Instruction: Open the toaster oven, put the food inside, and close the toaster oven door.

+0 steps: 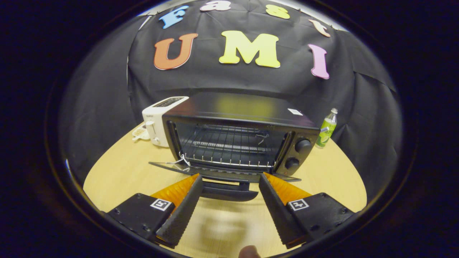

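Here's the toaster oven (238,134), a black box sitting square in the middle of the pale wooden surface (333,175), just ahead of the jaws. Its door (218,172) is dropped all the way down, lying flat and open toward us, the glass panel catching a dull shine. The door's dark handle (229,191) juts out along the front edge, right between the two fingertips, and neither finger touches it. The gripper (229,179) is spread wide, jaws well apart, orange backs and black ribbed pads framing that handle, nothing pinched. Inside the oven the wire rack (226,147) shows clearly, silver bars running across a dark cavity, with no food on it. Two round black knobs (298,154) stack one above the other on the right side of the oven's front panel. A white pop-up toaster (156,120) stands just beside the oven's left flank, and a green-labelled bottle (327,128) stands upright beyond the right corner, near the black cloth.
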Motion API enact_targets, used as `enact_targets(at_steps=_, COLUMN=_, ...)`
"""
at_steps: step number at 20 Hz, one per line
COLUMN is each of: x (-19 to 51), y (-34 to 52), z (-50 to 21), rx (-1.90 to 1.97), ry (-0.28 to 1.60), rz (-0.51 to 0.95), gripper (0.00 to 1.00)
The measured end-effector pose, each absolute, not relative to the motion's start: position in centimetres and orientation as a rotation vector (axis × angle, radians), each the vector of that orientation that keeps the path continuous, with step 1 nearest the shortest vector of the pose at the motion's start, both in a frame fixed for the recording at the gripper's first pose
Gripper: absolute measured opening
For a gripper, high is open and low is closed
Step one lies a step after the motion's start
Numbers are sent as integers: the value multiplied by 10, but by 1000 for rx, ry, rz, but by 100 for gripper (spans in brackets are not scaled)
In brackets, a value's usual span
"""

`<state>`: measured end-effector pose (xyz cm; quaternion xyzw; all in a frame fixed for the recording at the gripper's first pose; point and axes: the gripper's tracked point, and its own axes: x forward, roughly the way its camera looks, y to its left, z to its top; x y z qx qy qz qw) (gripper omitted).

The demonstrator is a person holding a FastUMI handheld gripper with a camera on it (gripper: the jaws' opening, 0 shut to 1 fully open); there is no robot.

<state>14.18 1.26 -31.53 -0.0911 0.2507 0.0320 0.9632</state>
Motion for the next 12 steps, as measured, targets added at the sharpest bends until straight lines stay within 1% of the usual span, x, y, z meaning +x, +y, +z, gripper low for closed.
enact_targets(at_steps=7, x=113, y=6, z=-360, rx=-162, ry=643, rz=98, gripper=100)
enact_targets(at_steps=12, x=104, y=5, z=-333, rx=-164, ry=626, rz=143, gripper=100)
